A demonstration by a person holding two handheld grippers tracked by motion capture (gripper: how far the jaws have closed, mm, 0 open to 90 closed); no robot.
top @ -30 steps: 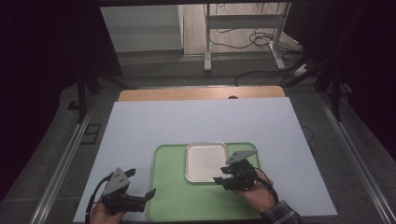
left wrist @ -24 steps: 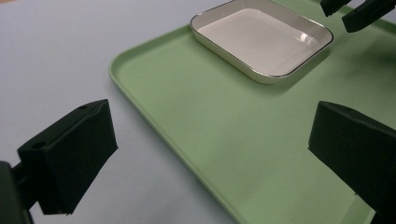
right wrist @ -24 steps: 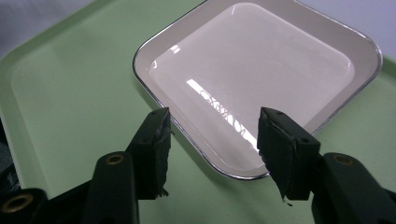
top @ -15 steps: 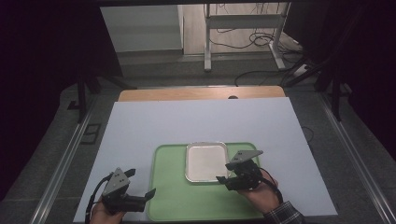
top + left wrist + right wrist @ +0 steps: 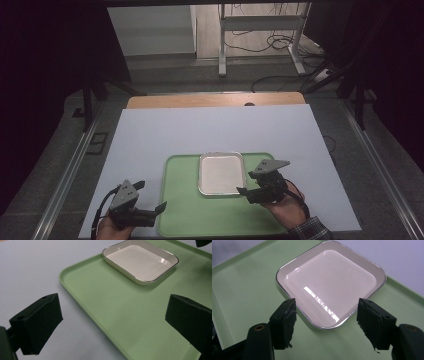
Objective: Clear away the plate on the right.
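The white rectangular dish with a thin metallic rim sits flat and empty on the far middle part of the green tray, its long side running away from me. In the right gripper view the dish lies just ahead of my jaws, and its near edge falls between them.

My right gripper rests at the dish's near right corner. Its jaws have just been opening and now stand well apart. Nothing is pinched: the pads flank the rim without pressing it. I judge the dish as set down on the tray and released, with only the withdrawal of this hand left.

My left gripper hovers at the tray's near left corner, jaws wide and empty. In its own view one pad hangs over the white table cover and the other over the tray.

Beyond the tray, the white cover is bare out to a strip of wooden table edge. Further off are dark floor, a metal stand and loose cables. Nothing obstructs a straight pull-back. The one hazard I note is a pad clipping the dish rim on the way out.
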